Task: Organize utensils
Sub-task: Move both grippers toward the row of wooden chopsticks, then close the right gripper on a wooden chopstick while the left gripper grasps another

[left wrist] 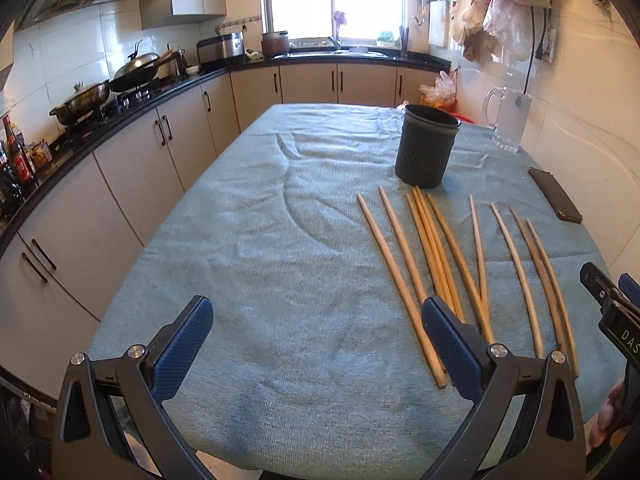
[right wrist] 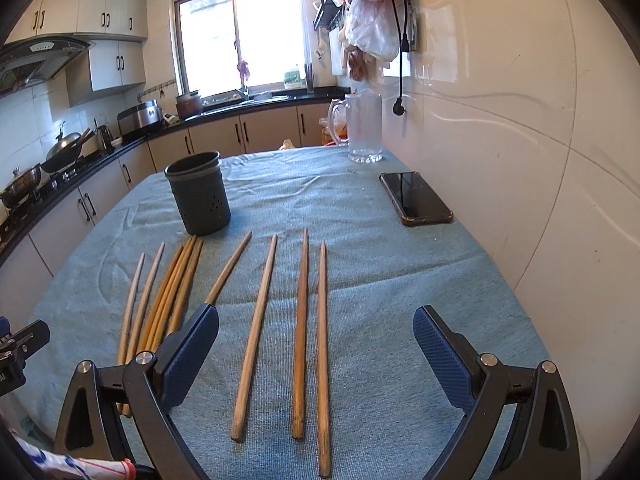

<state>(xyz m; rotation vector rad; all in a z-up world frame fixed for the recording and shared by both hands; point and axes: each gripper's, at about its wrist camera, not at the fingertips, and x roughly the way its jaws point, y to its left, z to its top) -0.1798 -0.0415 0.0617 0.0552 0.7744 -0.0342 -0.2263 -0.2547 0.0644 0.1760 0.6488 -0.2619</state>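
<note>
Several wooden chopsticks (left wrist: 440, 256) lie side by side on the blue cloth, tips toward a dark grey utensil holder (left wrist: 426, 146) that stands upright behind them. In the right wrist view the chopsticks (right wrist: 256, 332) spread across the near cloth, with the holder (right wrist: 199, 199) at the back left. My left gripper (left wrist: 316, 344) is open and empty, low over the cloth to the left of the chopsticks. My right gripper (right wrist: 316, 352) is open and empty above the near ends of three chopsticks. The right gripper's edge also shows in the left wrist view (left wrist: 612, 304).
A black phone (right wrist: 415, 198) lies on the cloth near the wall at right. A clear glass mug (right wrist: 363, 128) stands at the far right of the table. Kitchen counters with pans (left wrist: 100, 92) run along the left. The table's near edge (left wrist: 280, 462) is close below my left gripper.
</note>
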